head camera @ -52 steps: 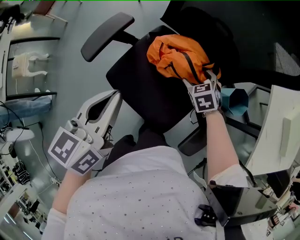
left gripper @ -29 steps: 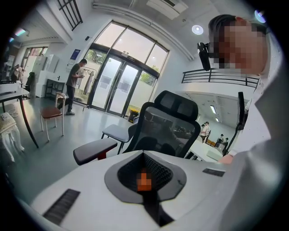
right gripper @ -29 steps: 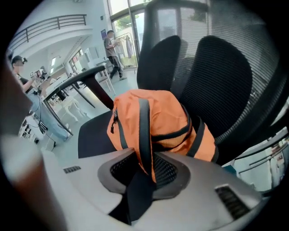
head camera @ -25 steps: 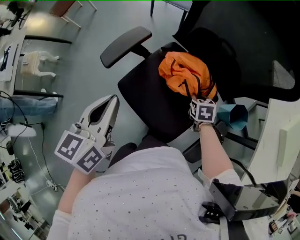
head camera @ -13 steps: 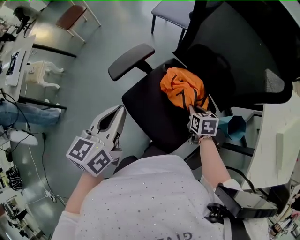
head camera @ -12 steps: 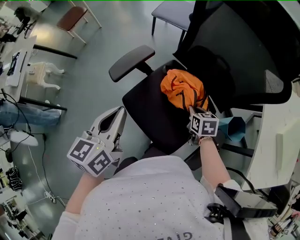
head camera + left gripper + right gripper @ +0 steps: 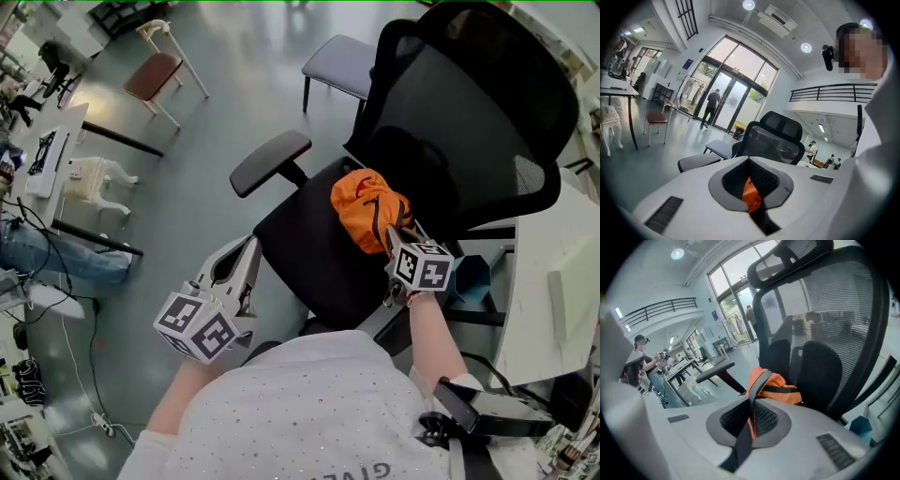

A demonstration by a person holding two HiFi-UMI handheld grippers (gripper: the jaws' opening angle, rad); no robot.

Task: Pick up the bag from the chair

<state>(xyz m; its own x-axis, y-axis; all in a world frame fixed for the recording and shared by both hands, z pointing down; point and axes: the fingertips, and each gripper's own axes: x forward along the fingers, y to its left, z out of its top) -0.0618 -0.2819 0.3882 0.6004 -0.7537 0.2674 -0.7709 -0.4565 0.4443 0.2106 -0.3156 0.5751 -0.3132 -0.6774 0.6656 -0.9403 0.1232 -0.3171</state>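
An orange bag (image 7: 367, 208) with black straps sits bunched at the back of the black office chair's seat (image 7: 305, 246), against the mesh backrest (image 7: 478, 112). My right gripper (image 7: 396, 236) is at the bag's near side, shut on a black strap (image 7: 755, 397) that runs up from between the jaws to the bag (image 7: 776, 383). My left gripper (image 7: 250, 247) hovers left of the seat, shut and holding nothing. In the left gripper view a sliver of the orange bag (image 7: 750, 196) shows through the gap behind the closed jaws of the left gripper (image 7: 751, 187).
The chair's left armrest (image 7: 272, 159) sticks out toward the left gripper. A blue container (image 7: 469, 274) and a white desk (image 7: 562, 281) stand right of the chair. A grey chair (image 7: 339, 66) and a brown chair (image 7: 155, 75) stand farther off on the floor.
My right gripper has risen with the strap in it, and the bag has drawn up into a tighter bundle. The left gripper has come up a little beside the seat.
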